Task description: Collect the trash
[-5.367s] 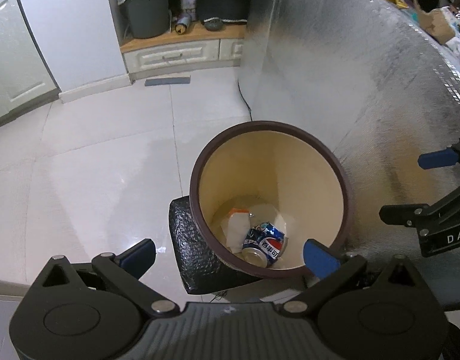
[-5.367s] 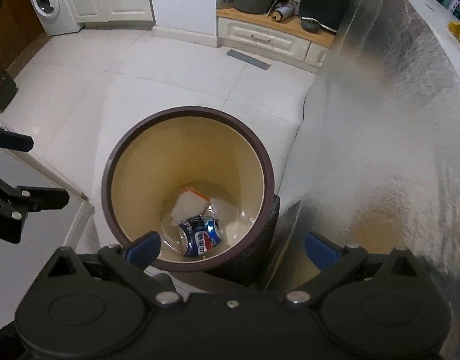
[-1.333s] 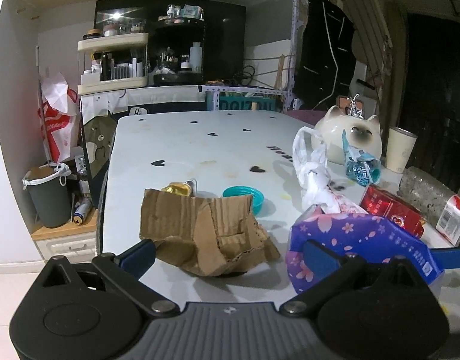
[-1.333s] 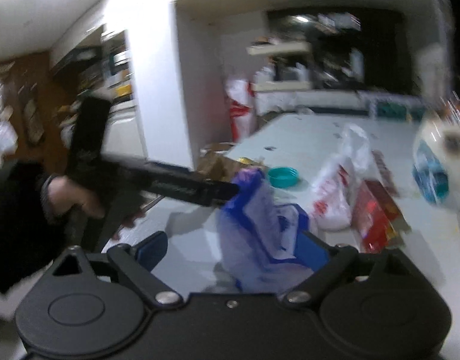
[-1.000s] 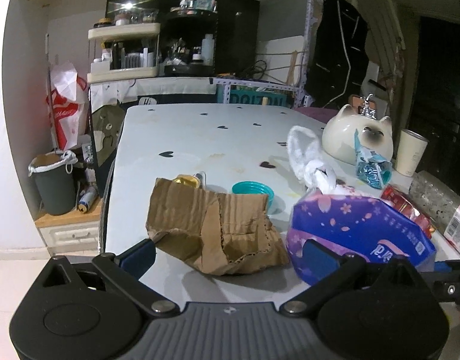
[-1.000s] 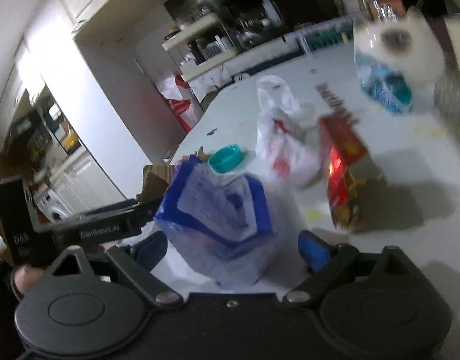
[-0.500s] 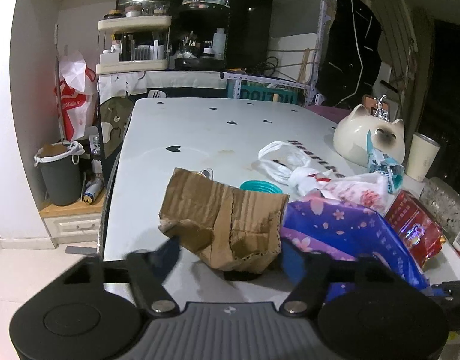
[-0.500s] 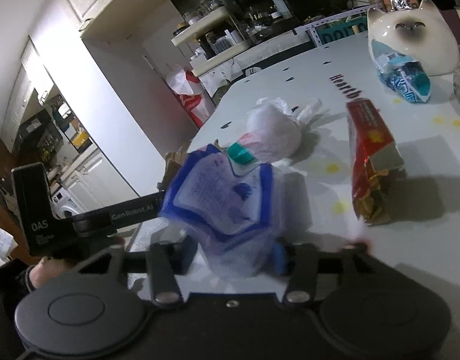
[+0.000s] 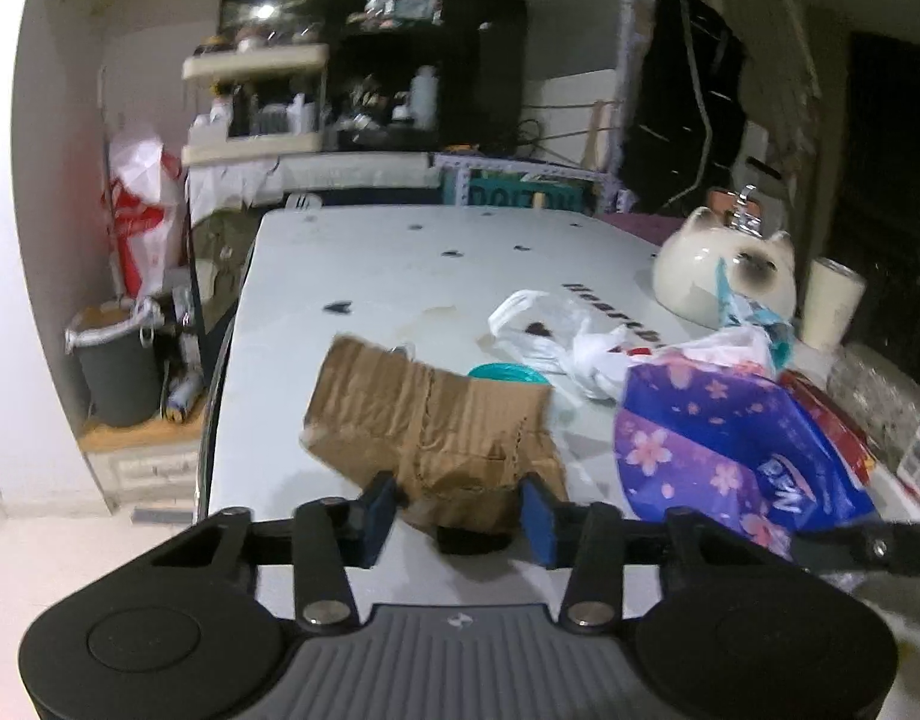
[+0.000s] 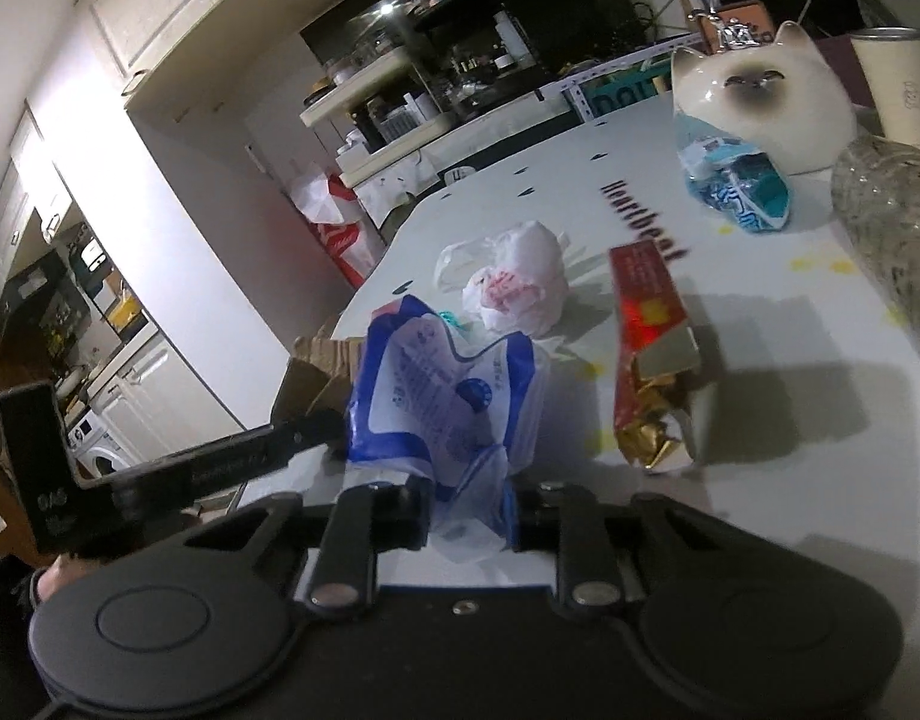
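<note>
My left claw has just been closing and pinches the near edge of the torn cardboard at the table edge; my right claw is pressed together on the blue-and-white plastic bag, which stands at 12 o'clock of it; only the right view shows the red carton's torn gold end and my other gripper at 9 o'clock; only the left view shows the grey bin on the floor at 9 o'clock; count: one cardboard, one blue bag, one white knotted bag, one teal lid, one cat jar.
</note>
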Motion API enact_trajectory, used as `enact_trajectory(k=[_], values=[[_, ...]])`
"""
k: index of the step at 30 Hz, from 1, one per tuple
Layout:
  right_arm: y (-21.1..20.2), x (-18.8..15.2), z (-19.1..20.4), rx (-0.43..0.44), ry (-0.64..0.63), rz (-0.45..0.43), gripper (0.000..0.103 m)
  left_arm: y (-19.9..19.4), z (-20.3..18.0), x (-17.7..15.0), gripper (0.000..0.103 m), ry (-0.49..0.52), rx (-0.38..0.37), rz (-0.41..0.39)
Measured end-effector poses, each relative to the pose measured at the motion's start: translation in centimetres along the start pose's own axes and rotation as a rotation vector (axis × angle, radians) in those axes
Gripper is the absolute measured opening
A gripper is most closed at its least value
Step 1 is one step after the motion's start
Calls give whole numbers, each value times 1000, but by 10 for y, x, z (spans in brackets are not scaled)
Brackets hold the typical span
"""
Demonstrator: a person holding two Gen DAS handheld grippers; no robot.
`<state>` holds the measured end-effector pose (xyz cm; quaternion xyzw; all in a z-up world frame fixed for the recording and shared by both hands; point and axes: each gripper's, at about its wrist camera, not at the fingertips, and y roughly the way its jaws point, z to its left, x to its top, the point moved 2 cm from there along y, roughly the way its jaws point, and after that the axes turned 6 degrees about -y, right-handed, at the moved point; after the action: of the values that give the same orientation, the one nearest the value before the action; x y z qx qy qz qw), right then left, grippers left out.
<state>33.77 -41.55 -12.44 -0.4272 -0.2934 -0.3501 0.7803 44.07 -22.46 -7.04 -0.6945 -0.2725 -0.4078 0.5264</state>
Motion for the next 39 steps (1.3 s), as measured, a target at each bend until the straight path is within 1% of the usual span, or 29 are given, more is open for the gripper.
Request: enact_trajectory(k=[3,5,6,9,16,18,20,22,24,32,39], values=[[0,-2,3,6,-17,4,23,-4,-9,-2,45,66,15,-9],[0,-1,3,7,-20,7,23,-6,-14,-4,65,111,29,-19],[0,-1,3,8,-20,6,23,-5,-17,-4,67,136,33,-18],[-1,-1,3,9,-18,1,23,2,-20,-2,69,193,64,-8],[-1,-1,2,-2,-32,-1,23,23,-23,9,69,185,74,-1],[-1,-1,2,-12,-35,1,23,27,-24,11,68,177,89,-5],[-1,-2,3,-18,-38,5,23,28,-24,11,57,169,89,-1],[-1,-2,4,-25,-49,8,22,27,-24,11,51,163,89,-9],[-1,-3,5,-28,-57,7,22,24,-23,11,35,161,90,-17],[-7,-4,7,-38,-77,-18,21,1,-20,2,34,162,73,-32],[-14,-7,16,-49,-104,-46,21,-34,-3,-8,34,113,74,-47]])
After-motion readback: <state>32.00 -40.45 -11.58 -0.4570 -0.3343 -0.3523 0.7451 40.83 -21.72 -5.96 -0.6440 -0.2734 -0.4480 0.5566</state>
